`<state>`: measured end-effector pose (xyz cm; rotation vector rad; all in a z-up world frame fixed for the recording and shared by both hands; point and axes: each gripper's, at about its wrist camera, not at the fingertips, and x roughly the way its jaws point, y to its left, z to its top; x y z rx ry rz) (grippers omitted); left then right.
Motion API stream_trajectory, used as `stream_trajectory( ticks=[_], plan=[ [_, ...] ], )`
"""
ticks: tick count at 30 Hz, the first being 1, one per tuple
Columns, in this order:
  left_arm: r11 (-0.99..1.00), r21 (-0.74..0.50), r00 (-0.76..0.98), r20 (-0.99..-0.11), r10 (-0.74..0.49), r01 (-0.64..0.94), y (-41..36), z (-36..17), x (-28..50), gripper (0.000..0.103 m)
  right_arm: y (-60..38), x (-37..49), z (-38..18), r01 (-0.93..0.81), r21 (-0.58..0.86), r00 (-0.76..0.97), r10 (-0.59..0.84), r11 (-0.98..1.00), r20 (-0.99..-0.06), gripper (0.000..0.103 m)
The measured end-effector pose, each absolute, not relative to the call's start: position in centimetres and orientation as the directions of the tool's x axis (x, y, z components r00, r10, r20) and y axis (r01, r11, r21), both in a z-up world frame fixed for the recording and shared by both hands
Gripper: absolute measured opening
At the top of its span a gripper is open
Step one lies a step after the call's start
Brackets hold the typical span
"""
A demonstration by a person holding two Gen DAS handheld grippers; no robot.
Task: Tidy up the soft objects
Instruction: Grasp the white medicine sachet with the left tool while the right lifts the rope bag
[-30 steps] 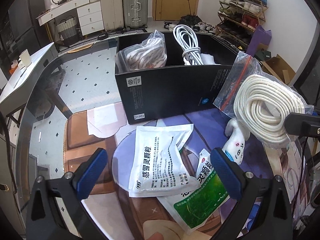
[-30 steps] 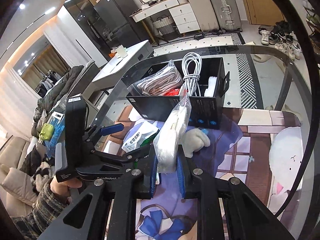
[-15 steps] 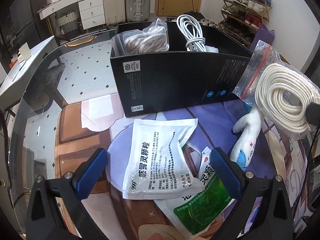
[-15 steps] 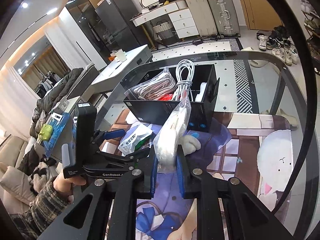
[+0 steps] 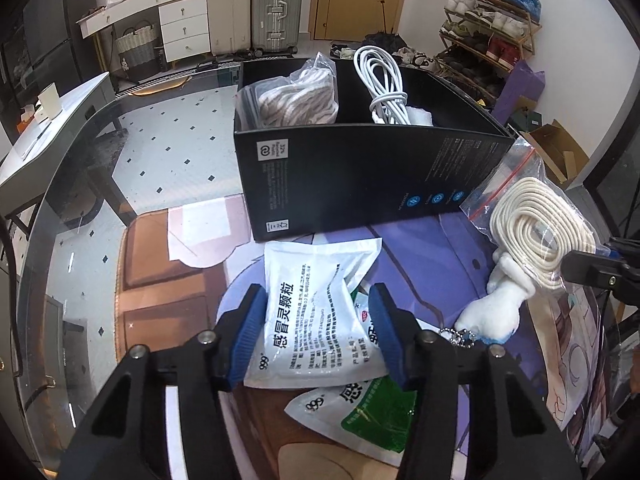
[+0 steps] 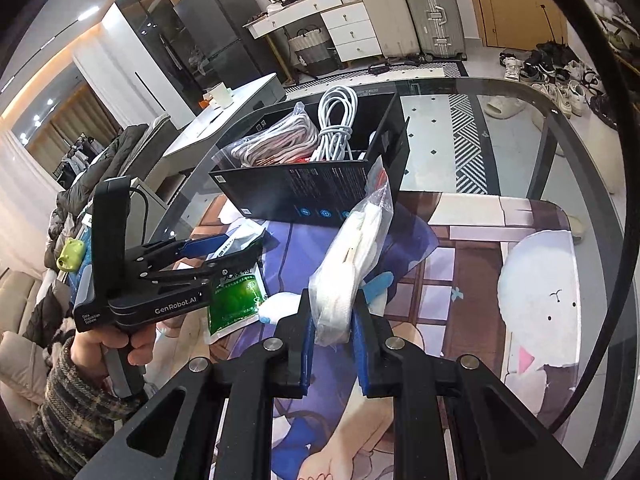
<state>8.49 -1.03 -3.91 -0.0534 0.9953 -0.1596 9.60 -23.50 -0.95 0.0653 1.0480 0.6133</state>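
Note:
A white medicine sachet (image 5: 316, 320) lies on the printed mat, partly over a green-and-white sachet (image 5: 376, 412). My left gripper (image 5: 318, 312) straddles the white sachet and its jaws are closing, the blue pads at the sachet's two side edges without visibly squeezing it. My right gripper (image 6: 332, 320) is shut on a clear zip bag of coiled white rope (image 6: 352, 248), held above the mat in front of the black box (image 6: 320, 188). That bag (image 5: 536, 236) also shows at the right of the left wrist view. A small white plush toy (image 5: 496, 316) lies under it.
The black divided box (image 5: 340, 176) holds a bagged striped rope (image 5: 296, 100) and a white cable (image 5: 384, 84). The mat covers a glass table (image 5: 80, 200) whose rounded edge runs along the left. A person's hand (image 6: 120, 344) grips the left gripper's handle.
The left gripper's jaws have come in from wide apart to the white sachet's edges. The right gripper still holds the rope bag, which has hardly moved.

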Motion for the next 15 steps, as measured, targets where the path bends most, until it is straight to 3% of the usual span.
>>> stream_trajectory(
  ticks=[7,15],
  plan=[
    [0.982,-0.133,0.535,-0.824,-0.185,0.134,-1.4,-3.6,8.0,0.033,-23.0,10.4,-1.3,-0.44,0.339,0.34,0.504,0.831,-0.794,0.017],
    [0.978,-0.139,0.544,-0.815,-0.201,0.154,-1.8,-3.0,7.2,0.027,-22.8,9.9,-0.7,-0.462,0.319,0.351,0.501,0.828,-0.791,0.016]
  ],
)
